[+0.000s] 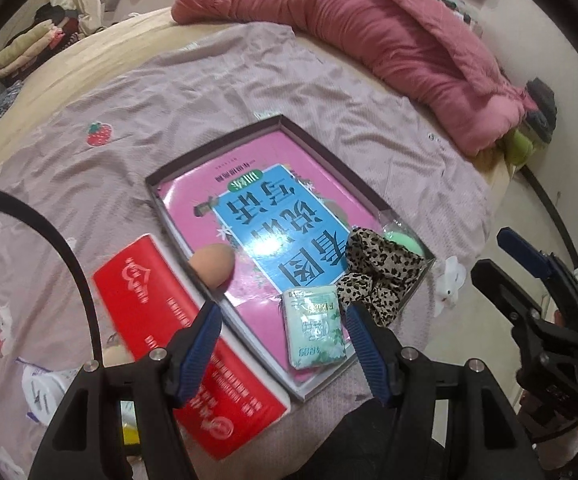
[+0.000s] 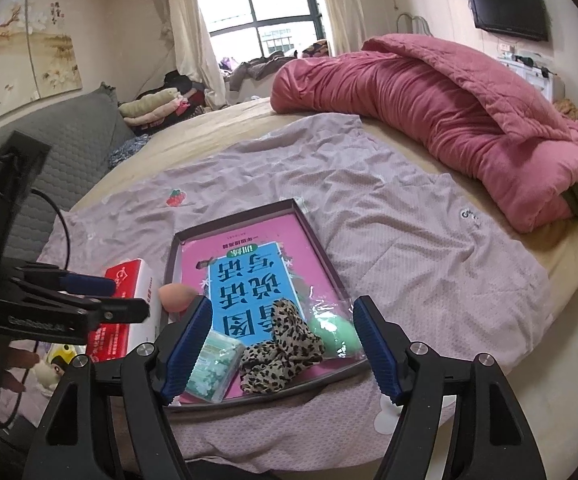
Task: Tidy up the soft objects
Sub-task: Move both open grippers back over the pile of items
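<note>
- Leopard-print fabric scrunchie (image 2: 279,350) lies in the shallow dark tray (image 2: 249,210), long axis running diagonally toward the near edge.
- Left tongs (image 1: 283,320): wide, empty.
- Right tongs (image 2: 283,316): wide, empty.

The left wrist camera looks steeply down along its fingers, close over the shallow box (image 1: 289,216) on the bed; the right wrist camera sits just to its right, tilted shallower, taking in the window (image 2: 261,4) too. Both share the box (image 2: 249,272) and pink quilt (image 1: 369,40).
</note>
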The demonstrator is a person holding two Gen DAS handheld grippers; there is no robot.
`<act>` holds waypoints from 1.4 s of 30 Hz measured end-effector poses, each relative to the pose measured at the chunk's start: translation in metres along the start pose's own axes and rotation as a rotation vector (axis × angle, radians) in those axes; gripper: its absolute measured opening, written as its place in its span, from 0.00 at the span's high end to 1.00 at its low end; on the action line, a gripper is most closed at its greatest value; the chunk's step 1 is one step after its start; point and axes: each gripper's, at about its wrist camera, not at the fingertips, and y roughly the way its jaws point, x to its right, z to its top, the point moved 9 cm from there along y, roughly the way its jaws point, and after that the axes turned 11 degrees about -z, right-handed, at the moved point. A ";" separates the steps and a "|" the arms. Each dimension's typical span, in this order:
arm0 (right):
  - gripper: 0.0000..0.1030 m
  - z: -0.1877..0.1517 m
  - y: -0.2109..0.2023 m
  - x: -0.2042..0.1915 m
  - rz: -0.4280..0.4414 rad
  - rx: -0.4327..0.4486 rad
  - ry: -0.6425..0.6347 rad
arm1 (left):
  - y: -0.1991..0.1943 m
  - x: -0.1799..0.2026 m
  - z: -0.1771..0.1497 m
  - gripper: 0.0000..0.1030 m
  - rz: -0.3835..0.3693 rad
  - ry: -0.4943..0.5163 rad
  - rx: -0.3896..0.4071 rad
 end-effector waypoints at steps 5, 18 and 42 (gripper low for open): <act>0.28 0.008 -0.015 -0.013 -0.011 0.028 -0.034 | -0.038 -0.012 -0.005 0.37 0.009 -0.024 0.064; 0.27 0.030 -0.052 -0.068 0.000 0.099 -0.133 | -0.123 -0.052 -0.033 0.36 0.029 -0.060 0.164; 0.27 0.042 -0.114 -0.203 0.170 0.144 -0.269 | -0.243 -0.174 -0.118 0.36 0.176 -0.260 0.298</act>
